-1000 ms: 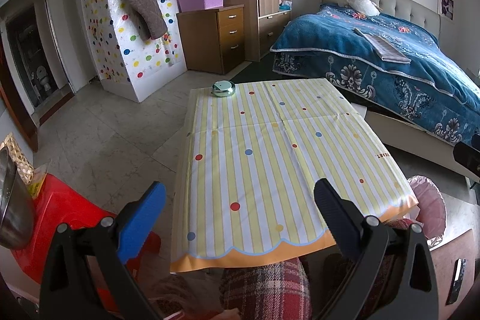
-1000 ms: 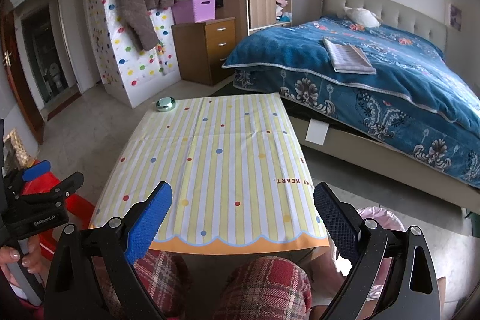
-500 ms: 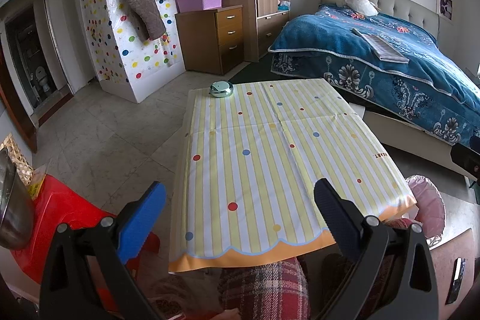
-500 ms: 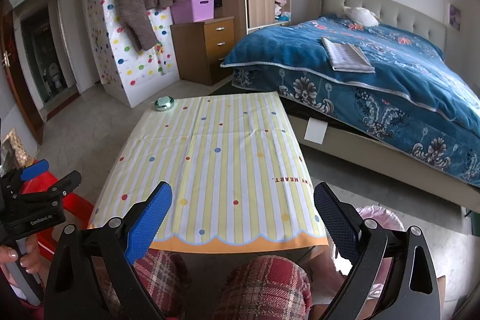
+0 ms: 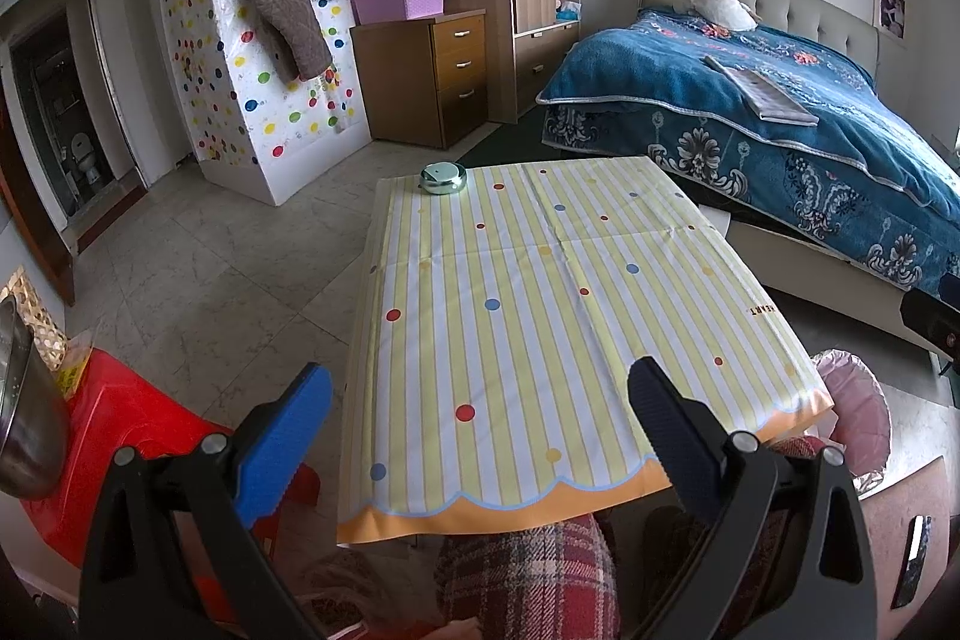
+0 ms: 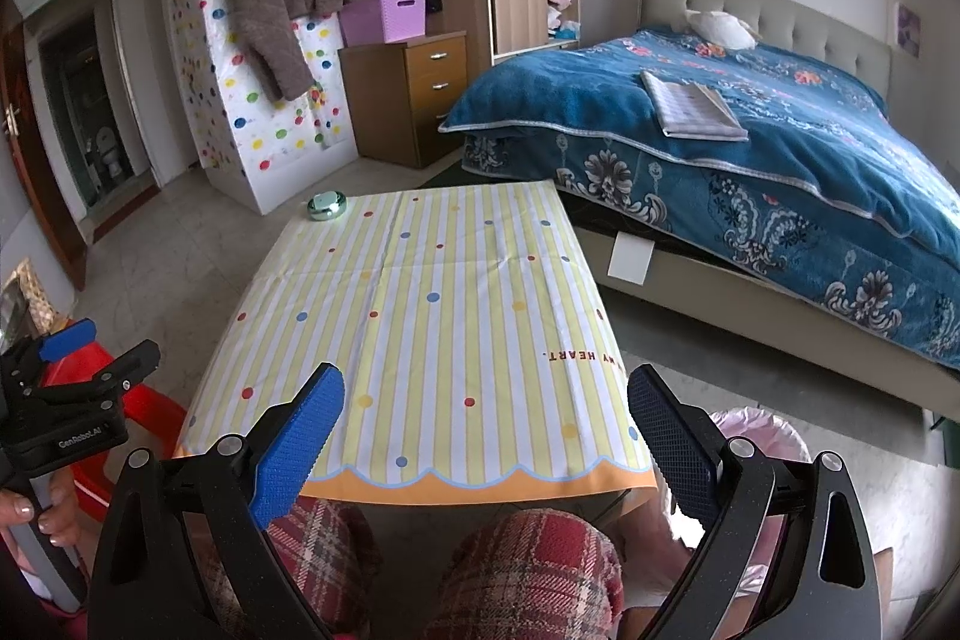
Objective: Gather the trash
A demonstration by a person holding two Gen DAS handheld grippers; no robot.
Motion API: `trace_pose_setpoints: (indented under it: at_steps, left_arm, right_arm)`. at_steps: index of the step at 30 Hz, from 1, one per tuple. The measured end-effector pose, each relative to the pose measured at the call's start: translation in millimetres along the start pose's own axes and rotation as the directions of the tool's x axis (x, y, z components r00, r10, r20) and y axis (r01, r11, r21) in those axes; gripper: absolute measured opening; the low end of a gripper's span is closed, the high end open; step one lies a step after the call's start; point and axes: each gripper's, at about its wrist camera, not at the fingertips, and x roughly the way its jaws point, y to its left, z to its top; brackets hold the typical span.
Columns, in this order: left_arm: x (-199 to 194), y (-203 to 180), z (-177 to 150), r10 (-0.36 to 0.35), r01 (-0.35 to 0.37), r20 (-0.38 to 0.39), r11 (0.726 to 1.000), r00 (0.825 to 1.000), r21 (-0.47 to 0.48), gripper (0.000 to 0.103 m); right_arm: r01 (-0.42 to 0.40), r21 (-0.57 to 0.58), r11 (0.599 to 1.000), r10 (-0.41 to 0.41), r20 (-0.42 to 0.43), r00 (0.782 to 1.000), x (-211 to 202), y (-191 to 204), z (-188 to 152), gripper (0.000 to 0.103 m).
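— How do the tongs stand?

— Both are spread wide and hold nothing. The left gripper [image 5: 480,421] hangs over the near edge of the table [image 5: 540,316], the right gripper [image 6: 486,427] likewise; plaid-clad knees [image 6: 528,568] sit just under that edge.

— What lies around the table?

— A small round metal tin [image 5: 443,177] at its far left corner. A red plastic stool [image 5: 138,436] stands left of the table, a metal bowl [image 5: 24,418] beside that. The blue-covered bed [image 6: 750,148] runs along the table's right.

— Any container for trash?

— A bin with a pink liner [image 5: 855,412] sits at the table's near right corner; its contents are hidden. I can make out no loose trash on the cloth, so no long axis to give.
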Motion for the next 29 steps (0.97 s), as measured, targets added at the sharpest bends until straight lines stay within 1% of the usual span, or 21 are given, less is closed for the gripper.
trace_pose_setpoints:
  at_steps: [15,17,21,23,27,29]
  left_arm:
    - [0,0,0,0.001,-0.001,0.001,1.000,1.000,0.000,0.096]
    - [0,0,0,0.009,-0.009,0.005,1.000,1.000,0.003,0.096]
    - [2,-1,-2,0.001,-0.001,0.022,1.000,1.000,0.010,0.096]
    - [10,0,-2,0.003,-0.003,-0.001,1.000,1.000,0.005,0.096]
    - [39,4,-9,0.011,-0.012,-0.066,1.000,0.998,-0.014,0.096]
    - [61,8,-12,-0.001,-0.003,-0.110,0.999,0.994,-0.033,0.096]
  right_arm:
    - [0.002,0.001,1.000,-0.002,-0.001,1.000,1,0,0,0.094]
    - [0.002,0.002,1.000,-0.002,-0.002,1.000,1,-1,-1,0.094]
    - [0.001,0.004,1.000,-0.001,-0.008,1.000,3,-3,-3,0.094]
    - [0.002,0.005,1.000,-0.002,-0.018,1.000,6,-5,-5,0.094]
    - [0.011,0.009,1.000,-0.010,-0.048,0.999,20,-3,-7,0.094]
    - [0.025,0.006,1.000,-0.025,-0.078,0.997,39,-6,-10,0.094]
